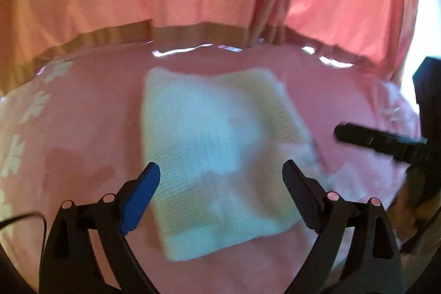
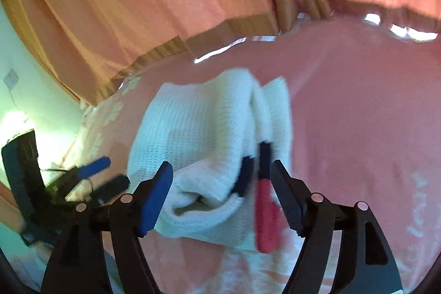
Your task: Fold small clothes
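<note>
Left tool [image 1: 222, 178] spread wide, hovering low over a white knit garment [image 1: 217, 156] lying mid-bed on the pink bedspread [image 1: 82, 128]. Right tool [image 2: 220, 178] also spread, holding nothing, over the garment's near edge. Only the right wrist view shows the bunched fold and red-and-navy trim [image 2: 264, 211]

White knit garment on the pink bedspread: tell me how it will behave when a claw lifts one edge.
The white knit garment probably droops limply, since it already creases and bunches. Its ribbed weave likely resists slipping. It looks light, lying thin on the pink bedspread.
</note>
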Demonstrator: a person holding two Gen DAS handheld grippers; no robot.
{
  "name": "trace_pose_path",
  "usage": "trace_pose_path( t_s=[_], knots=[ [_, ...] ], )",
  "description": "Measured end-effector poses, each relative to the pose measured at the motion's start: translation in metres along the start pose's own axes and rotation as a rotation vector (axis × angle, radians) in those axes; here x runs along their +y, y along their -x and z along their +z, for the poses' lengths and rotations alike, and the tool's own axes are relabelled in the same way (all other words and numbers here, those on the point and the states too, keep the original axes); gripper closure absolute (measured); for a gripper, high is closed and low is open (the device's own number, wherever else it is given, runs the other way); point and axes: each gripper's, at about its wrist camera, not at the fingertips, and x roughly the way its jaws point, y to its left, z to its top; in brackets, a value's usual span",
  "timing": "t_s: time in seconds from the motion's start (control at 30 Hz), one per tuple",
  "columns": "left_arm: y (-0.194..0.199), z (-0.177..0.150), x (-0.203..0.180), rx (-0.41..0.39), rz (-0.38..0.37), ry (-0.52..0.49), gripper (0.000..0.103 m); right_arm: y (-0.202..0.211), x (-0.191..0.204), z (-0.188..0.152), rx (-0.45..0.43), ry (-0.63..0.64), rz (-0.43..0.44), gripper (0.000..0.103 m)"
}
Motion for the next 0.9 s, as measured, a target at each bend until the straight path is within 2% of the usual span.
trace_pose_path(
  t_s=[0.13,0.17,0.2,0.23,0.27,0.3,0.43,0.47,0.5,0.53,0.57,0.6,0.67,0.7,0.73,0.77,0.83,0.9],
  knots=[
    [-0.014,-0.023,0.025,0.054,-0.010,0.064,0.015,-0.034,-0.005,-0.004,0.098,-0.080,0.031,0.031],
    [-0.019,-0.028,0.029,0.073,-0.022,0.083,0.015,-0.042,-0.007,-0.006,0.114,-0.094,0.028,0.035],
    [-0.019,-0.032,0.032,0.085,-0.025,0.090,0.015,-0.049,-0.008,-0.008,0.129,-0.104,0.032,0.046],
    [-0.021,-0.035,0.033,0.093,-0.028,0.091,0.015,-0.055,-0.007,-0.010,0.138,-0.100,0.043,0.074],
    [-0.023,-0.036,0.034,0.098,-0.022,0.085,0.015,-0.056,-0.005,-0.010,0.140,-0.092,0.032,0.075],
    [-0.024,-0.037,0.034,0.097,-0.009,0.080,0.015,-0.051,0.002,-0.009,0.109,-0.063,0.006,0.079],
    [-0.020,-0.034,0.039,0.083,-0.021,0.098,0.015,0.012,0.027,0.003,-0.112,0.066,-0.018,0.084],
    [-0.018,-0.034,0.041,0.079,-0.019,0.104,0.015,0.020,0.024,0.003,-0.125,0.086,-0.041,0.086],
    [-0.019,-0.033,0.041,0.079,-0.010,0.103,0.015,0.015,0.016,0.000,-0.090,0.104,-0.111,0.087],
    [-0.023,-0.033,0.040,0.088,0.003,0.097,0.015,0.001,0.003,-0.006,-0.030,0.093,-0.189,0.087],
    [-0.028,-0.033,0.039,0.102,0.015,0.095,0.015,-0.021,-0.016,-0.013,0.069,0.054,-0.257,0.087],
    [-0.034,-0.035,0.039,0.124,0.024,0.097,0.015,-0.029,-0.027,-0.017,0.106,0.015,-0.273,0.087],
    [-0.040,-0.037,0.041,0.154,0.028,0.106,0.015,-0.024,-0.036,-0.022,0.093,-0.042,-0.226,0.087],
    [-0.040,-0.036,0.042,0.160,0.032,0.113,0.015,-0.006,-0.029,-0.020,0.049,-0.032,-0.183,0.085],
    [-0.038,-0.036,0.043,0.155,0.029,0.120,0.015,0.008,-0.023,-0.019,0.007,-0.016,-0.158,0.077],
    [-0.036,-0.035,0.043,0.150,0.025,0.125,0.015,0.018,-0.019,-0.018,-0.021,-0.007,-0.134,0.057],
    [-0.033,-0.034,0.042,0.143,0.007,0.130,0.015,0.036,-0.008,-0.014,-0.078,-0.001,-0.046,0.034],
    [-0.035,-0.036,0.041,0.155,0.000,0.125,0.013,0.030,0.000,-0.008,-0.071,-0.006,-0.016,0.034]
  ],
)
